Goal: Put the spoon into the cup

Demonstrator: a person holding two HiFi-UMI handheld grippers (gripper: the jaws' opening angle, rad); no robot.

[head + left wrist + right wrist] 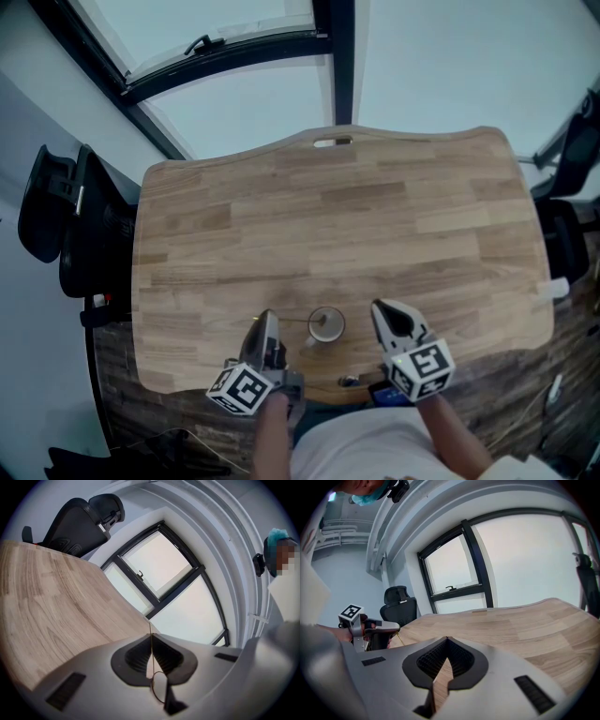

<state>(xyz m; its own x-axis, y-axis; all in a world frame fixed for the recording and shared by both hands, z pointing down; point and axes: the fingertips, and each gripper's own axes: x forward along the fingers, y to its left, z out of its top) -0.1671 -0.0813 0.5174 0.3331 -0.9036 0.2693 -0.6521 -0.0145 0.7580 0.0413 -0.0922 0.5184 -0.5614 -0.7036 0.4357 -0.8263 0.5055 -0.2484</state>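
A small white cup (326,325) stands near the front edge of the wooden table (375,216), between my two grippers. My left gripper (269,317) is shut on a thin gold spoon (151,658), which shows edge-on between its pads. In the right gripper view the spoon (400,639) slants down from the left gripper (396,626). From above, a thin gold line reaches across to the cup's rim. My right gripper (378,305) hovers just right of the cup, shut with nothing in it (447,639). The cup is hidden in both gripper views.
Black office chairs stand at the table's left (66,225) and right (572,159). A window with a dark frame (333,56) lies beyond the far edge, where a small slot (333,142) is cut into the tabletop. My white shirt (366,450) is against the front edge.
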